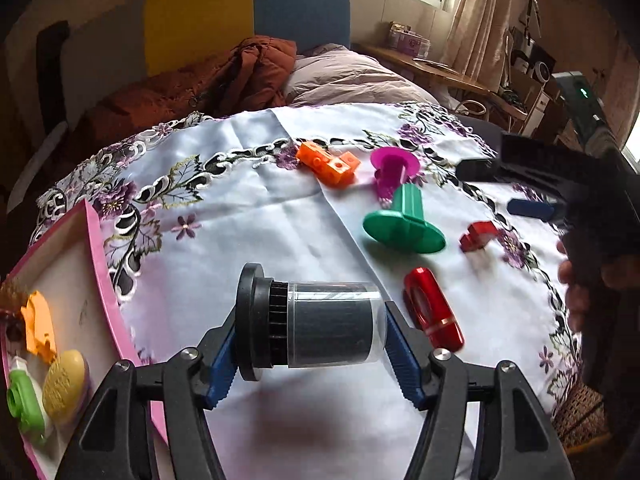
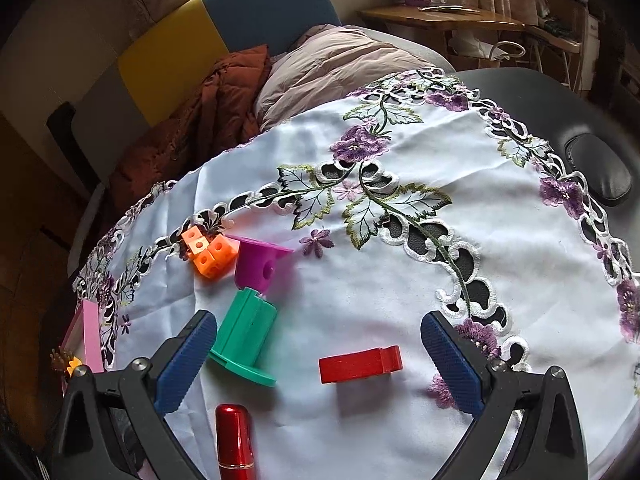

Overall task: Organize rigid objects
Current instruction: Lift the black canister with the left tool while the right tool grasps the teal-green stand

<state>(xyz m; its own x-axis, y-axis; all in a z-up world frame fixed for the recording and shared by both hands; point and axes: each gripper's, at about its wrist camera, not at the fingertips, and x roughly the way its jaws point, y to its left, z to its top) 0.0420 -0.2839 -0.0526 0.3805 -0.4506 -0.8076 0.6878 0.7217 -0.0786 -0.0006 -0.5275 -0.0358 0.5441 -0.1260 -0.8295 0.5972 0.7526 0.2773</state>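
My left gripper (image 1: 310, 350) is shut on a clear cylinder with a black cap (image 1: 316, 322), held sideways above the white embroidered cloth (image 1: 248, 216). The pink tray (image 1: 105, 280) lies at its left and holds an orange piece, a yellow piece and a green piece. My right gripper (image 2: 320, 360) is open above a red block (image 2: 360, 364), which lies between its fingers. A green spool (image 2: 244, 336) lies by its left finger, with a red tube (image 2: 234, 440) below. Orange cubes (image 2: 204, 252) and a magenta spool (image 2: 260, 264) lie farther back.
The cloth covers a round dark table (image 2: 560, 112). A bed with a brown jacket (image 1: 200, 80) and a pillow stands behind it. A wooden desk (image 2: 440, 20) is at the back right. In the left wrist view the right gripper (image 1: 560, 184) hovers over the table's right side.
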